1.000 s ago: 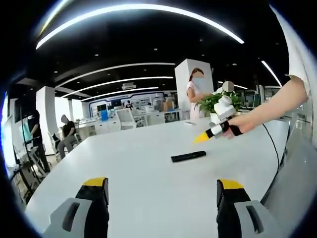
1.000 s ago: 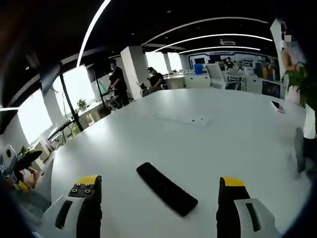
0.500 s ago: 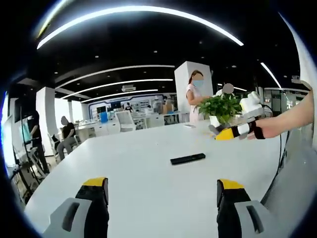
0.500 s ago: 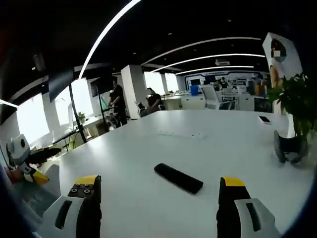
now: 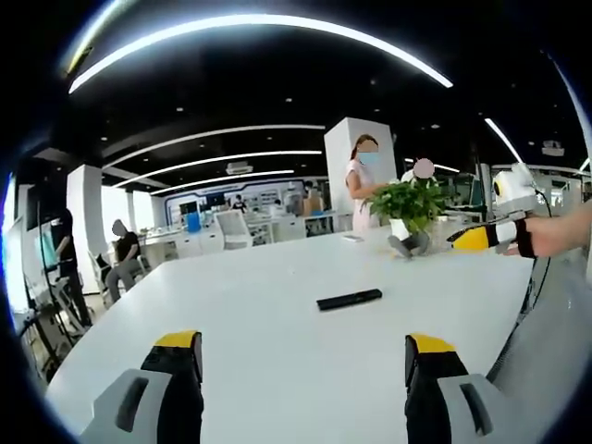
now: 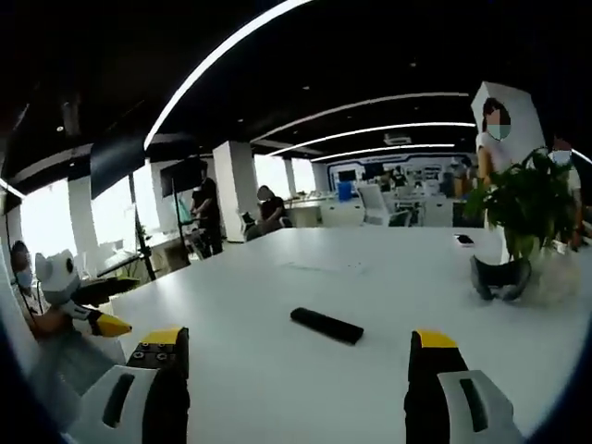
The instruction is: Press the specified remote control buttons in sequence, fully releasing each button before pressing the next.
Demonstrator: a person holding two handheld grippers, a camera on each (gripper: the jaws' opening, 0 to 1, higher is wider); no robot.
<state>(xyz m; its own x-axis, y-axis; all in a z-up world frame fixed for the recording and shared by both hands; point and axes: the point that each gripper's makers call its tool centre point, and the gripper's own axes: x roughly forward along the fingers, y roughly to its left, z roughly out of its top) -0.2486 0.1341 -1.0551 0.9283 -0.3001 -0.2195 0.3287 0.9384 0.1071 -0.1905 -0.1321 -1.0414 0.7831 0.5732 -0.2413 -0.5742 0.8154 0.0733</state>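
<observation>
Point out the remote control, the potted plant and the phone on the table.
remote control (image 5: 349, 299): left gripper view, middle of its black body.
potted plant (image 6: 524, 198): right gripper view, on the green leaves.
phone (image 6: 464, 240): right gripper view, on its dark flat top.

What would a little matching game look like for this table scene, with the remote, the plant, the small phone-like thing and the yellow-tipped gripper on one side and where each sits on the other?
Things:
1. remote control
2. potted plant
3. phone
4. right gripper

Places:
A. held in the air past the table's right side
B. lying flat mid-table
C. standing near the far edge
D. flat on the table beside the plant

Pairs: 1-B, 2-C, 3-D, 4-A
</observation>
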